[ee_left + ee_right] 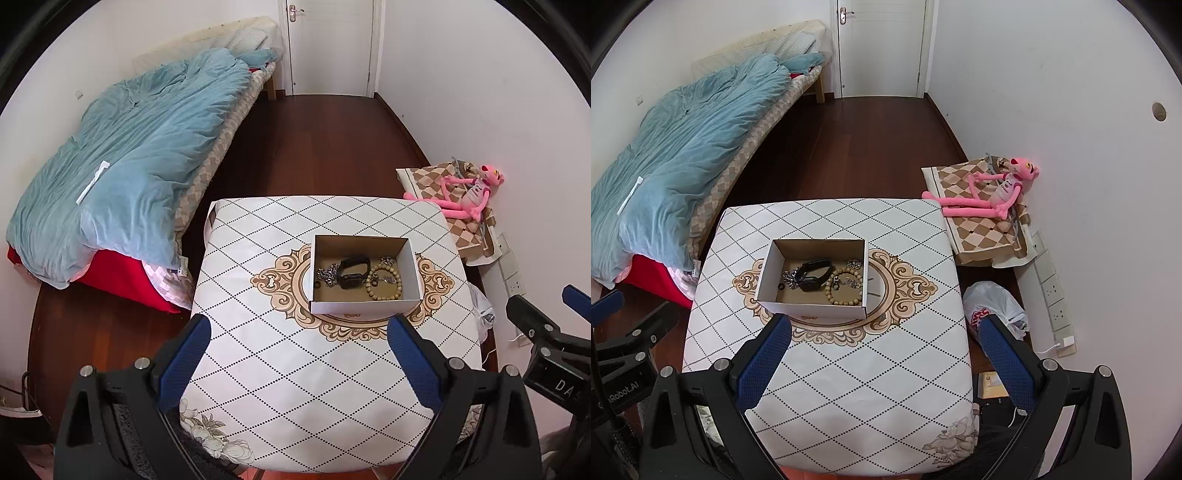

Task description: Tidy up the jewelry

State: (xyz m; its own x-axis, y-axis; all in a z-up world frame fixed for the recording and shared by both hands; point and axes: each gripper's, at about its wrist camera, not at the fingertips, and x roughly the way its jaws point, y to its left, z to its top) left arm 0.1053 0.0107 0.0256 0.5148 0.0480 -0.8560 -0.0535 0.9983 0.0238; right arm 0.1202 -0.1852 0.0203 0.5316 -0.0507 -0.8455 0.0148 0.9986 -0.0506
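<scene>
We hold both tongs, left (299, 339) and right (884, 341), apart, empty above the counter (295, 387); jewelry sits boxed (364, 273), likely finished.

Little can be read here. In the left wrist view, the right gripper (546, 317) at the right edge carries a dark plate with pale letters "DAS", cut off by the frame. In the right wrist view, the left gripper (624, 314) at the left edge bears pale lettering, turned on its side, ending in "Robot.AI"; its first letters are hidden. The white plastic bag (995, 306) on the floor beside the table has a red printed mark, too crumpled to read. The cardboard box (812, 308) shows a small orange print low on its front wall, illegible
</scene>
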